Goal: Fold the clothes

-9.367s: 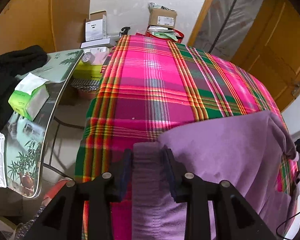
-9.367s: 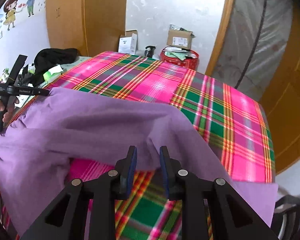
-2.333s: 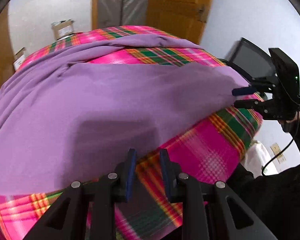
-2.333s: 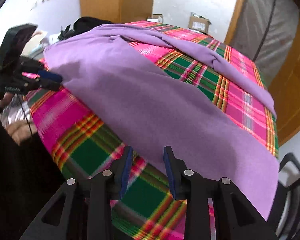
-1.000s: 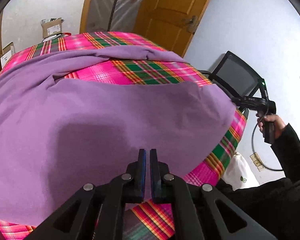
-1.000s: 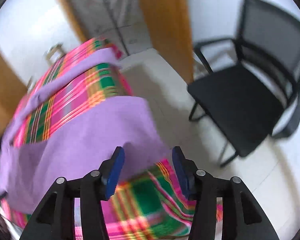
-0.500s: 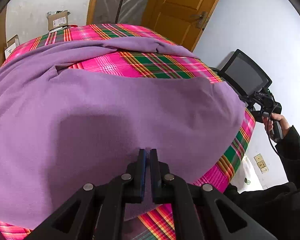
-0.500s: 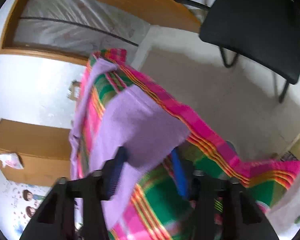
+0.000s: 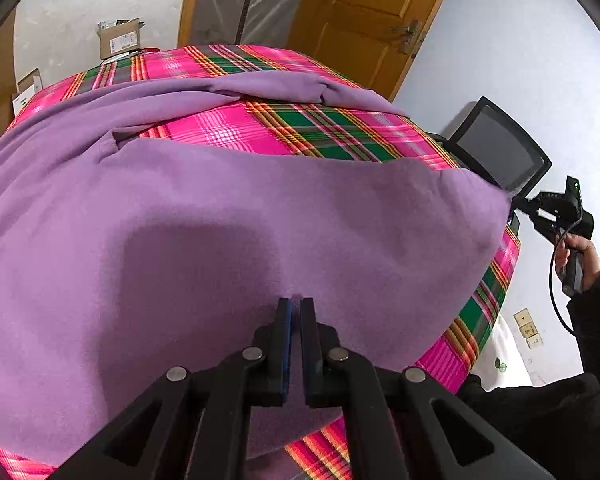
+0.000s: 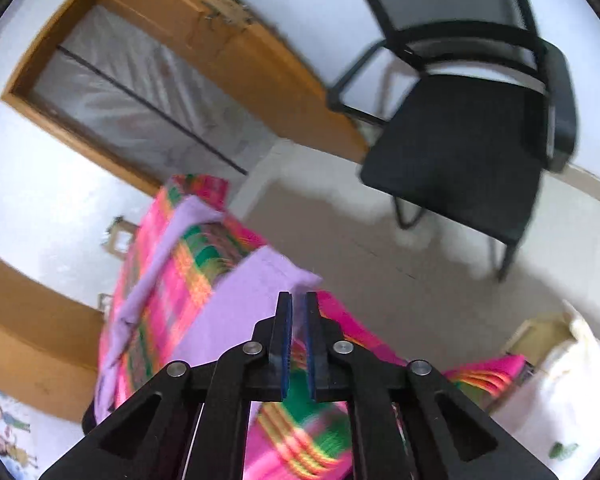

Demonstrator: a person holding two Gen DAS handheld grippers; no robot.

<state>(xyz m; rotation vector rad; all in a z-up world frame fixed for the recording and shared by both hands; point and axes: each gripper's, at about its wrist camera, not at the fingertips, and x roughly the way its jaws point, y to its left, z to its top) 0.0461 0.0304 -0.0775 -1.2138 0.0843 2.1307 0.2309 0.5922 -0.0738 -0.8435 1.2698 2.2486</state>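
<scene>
The right gripper (image 10: 296,300) has just closed on the purple fleece garment's (image 9: 228,240) corner; the left gripper (image 9: 295,305) stays clamped on its near hem.

Purple cloth (image 9: 228,216) cut off by the left edge and by the lower edge of the left wrist view, near hem hidden behind the left gripper (image 9: 296,312). Plaid cover (image 9: 284,124) mostly hidden under the cloth. Black chair (image 9: 496,148) at the right only partly seen, lower part behind the cloth corner. Right gripper (image 9: 518,202) tiny at the right edge, tips lost against the cloth corner. Sleeve (image 9: 596,312) cut off by the right edge. Right wrist view blurred all over: cloth corner (image 10: 260,292) smeared, cardboard box (image 10: 118,236) at left too fuzzy to tell much, white bag (image 10: 556,380) at lower right cut off by the edge.
</scene>
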